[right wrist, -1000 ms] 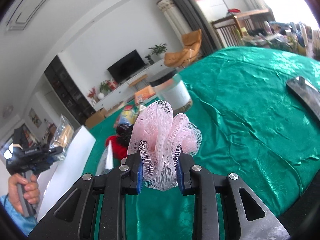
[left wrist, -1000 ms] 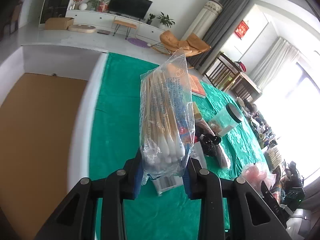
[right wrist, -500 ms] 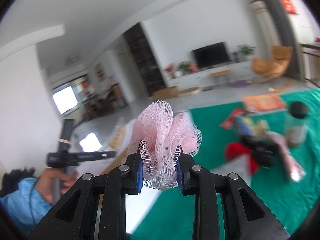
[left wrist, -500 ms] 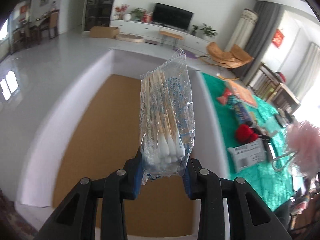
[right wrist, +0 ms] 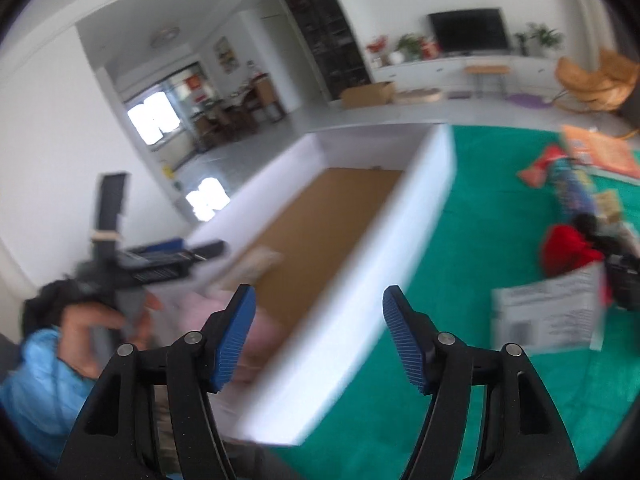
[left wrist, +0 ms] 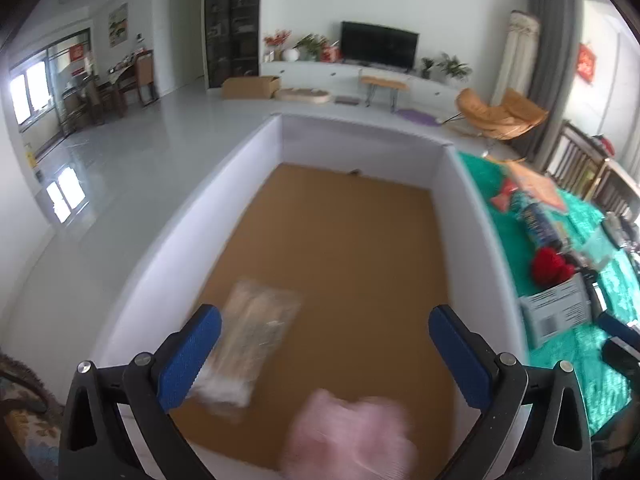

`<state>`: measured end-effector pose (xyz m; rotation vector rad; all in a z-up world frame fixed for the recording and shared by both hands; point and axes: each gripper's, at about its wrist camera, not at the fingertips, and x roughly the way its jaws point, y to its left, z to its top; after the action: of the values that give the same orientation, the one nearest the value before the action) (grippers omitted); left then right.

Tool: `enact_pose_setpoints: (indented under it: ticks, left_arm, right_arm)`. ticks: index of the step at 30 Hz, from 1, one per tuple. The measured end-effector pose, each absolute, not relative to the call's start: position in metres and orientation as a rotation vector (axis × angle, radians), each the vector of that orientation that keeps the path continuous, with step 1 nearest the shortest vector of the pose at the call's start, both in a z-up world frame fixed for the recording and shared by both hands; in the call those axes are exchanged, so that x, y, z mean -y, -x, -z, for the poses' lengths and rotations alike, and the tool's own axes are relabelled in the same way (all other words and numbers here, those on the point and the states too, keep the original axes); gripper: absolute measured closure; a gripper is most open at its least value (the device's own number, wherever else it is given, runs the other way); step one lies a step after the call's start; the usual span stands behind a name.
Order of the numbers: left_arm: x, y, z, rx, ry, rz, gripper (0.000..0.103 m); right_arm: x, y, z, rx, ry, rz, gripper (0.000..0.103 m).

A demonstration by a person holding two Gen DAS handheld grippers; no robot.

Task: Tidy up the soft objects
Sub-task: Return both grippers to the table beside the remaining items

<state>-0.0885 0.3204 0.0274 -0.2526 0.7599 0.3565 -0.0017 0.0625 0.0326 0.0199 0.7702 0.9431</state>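
Observation:
My left gripper hangs over a white-walled box with a brown cardboard floor, jaws opening wide and nothing between them. A clear bag of cotton swabs is loose in the box beside the left finger, blurred. A pink mesh sponge is a blur at the near end of the box. My right gripper is over the box wall, jaws opening and bare. There the pink sponge shows behind its left finger. The swab bag lies below the left gripper.
Right of the box a green cloth covers the table, with a red plush, a white printed packet, a blue packet and orange packets. A hand and blue sleeve hold the left gripper.
Both grippers have opened. The swab bag has left the left jaws and the pink sponge the right jaws; both are now down in the box. The right gripper swung toward the box.

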Motion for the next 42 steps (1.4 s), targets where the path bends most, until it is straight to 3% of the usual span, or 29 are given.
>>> enact_pose_setpoints:
  ticks: [7,15,20,27,42]
  left_arm:
    - [-0.203,0.04,-0.04,-0.708,0.23,-0.046,0.0]
    - [-0.072,-0.019,0.034,-0.899,0.053,0.115,0.0]
    - [-0.068,-0.041,0.068,-0.938,-0.014,0.025,0.0]
    - [-0.075,-0.062,0.093,-0.961,0.0,-0.001,0.0]
    - [-0.076,-0.065,0.099,-0.94,0.011,0.014,0.0]
  right_arm:
    - [0.056,-0.03,0.031,-0.779,0.1,-0.469,0.032]
    - [0.142,-0.051,0.079,-0.931,-0.052,-0.21,0.032]
    - [0.148,-0.058,0.078,-0.926,-0.086,-0.184,0.032]
    - [0.127,-0.039,0.081,-0.931,0.025,-0.16,0.024]
    - [0.12,-0.029,0.082,-0.935,0.059,-0.164,0.019]
